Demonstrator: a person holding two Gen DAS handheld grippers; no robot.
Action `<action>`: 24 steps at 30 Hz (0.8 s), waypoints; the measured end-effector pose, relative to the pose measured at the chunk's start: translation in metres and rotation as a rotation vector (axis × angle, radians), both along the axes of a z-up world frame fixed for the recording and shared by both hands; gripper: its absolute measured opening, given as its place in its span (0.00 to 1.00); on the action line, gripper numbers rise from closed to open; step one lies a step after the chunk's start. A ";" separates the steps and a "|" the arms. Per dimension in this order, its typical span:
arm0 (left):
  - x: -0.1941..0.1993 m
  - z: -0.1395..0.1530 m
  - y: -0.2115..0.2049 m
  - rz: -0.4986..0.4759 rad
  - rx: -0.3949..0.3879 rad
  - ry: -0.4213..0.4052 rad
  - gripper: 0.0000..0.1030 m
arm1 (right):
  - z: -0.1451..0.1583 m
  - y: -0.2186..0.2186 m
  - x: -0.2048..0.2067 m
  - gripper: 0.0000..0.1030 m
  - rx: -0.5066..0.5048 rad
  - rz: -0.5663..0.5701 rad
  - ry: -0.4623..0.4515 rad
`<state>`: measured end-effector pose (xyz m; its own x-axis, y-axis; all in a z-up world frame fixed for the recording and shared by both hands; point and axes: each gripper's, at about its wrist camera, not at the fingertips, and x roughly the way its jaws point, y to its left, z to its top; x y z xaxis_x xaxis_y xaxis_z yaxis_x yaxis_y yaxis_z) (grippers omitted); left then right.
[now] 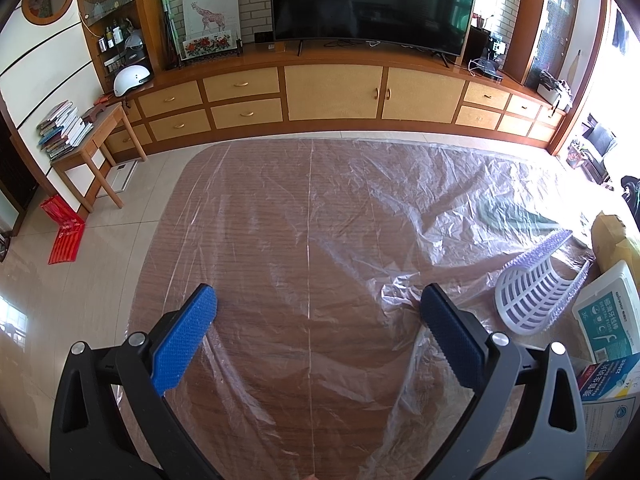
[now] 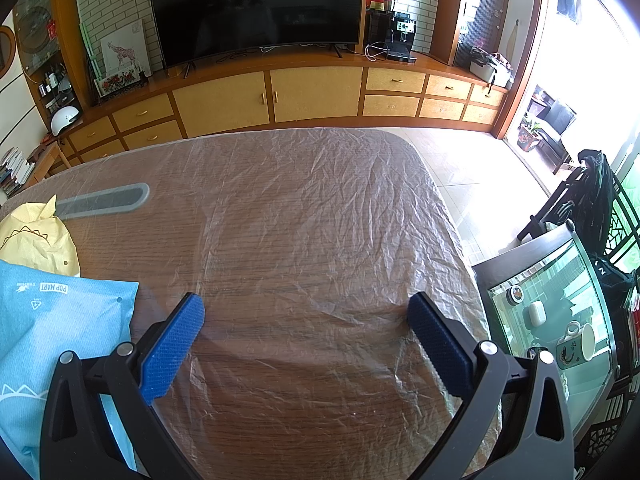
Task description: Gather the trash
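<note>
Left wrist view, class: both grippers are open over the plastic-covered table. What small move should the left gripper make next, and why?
Probably swing the left gripper to its right, toward the white slotted basket and the boxes beside it. Its fingers are open and empty over bare plastic sheet, and the only loose items in that view lie at that edge.

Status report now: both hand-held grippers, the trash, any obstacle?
Left hand-held gripper open, empty. Right hand-held gripper open, empty. Trash untouched: white basket, boxes, blue bag, yellow bag. Nothing in the way.
</note>
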<state>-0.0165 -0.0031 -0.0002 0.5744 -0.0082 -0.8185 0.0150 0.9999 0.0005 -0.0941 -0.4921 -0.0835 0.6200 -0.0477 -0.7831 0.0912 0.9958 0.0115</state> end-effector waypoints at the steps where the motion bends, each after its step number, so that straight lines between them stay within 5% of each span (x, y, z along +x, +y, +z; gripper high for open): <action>1: 0.000 0.000 0.000 0.000 0.000 0.000 0.99 | 0.000 0.000 0.000 0.97 0.000 0.000 0.000; 17: 0.001 0.000 0.000 -0.002 0.000 0.011 0.99 | 0.000 -0.007 -0.001 0.96 -0.014 -0.062 0.014; 20: -0.001 0.007 0.002 0.015 -0.009 0.007 0.99 | 0.025 -0.011 -0.013 0.96 -0.051 -0.102 -0.051; 24: -0.022 0.049 0.006 0.011 -0.051 -0.099 0.99 | 0.071 -0.001 -0.040 0.96 -0.056 -0.053 -0.144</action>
<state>-0.0381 0.0033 0.0486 0.6526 -0.0417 -0.7566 0.0060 0.9987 -0.0498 -0.1345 -0.4927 -0.0121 0.7209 -0.1250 -0.6816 0.1455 0.9890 -0.0275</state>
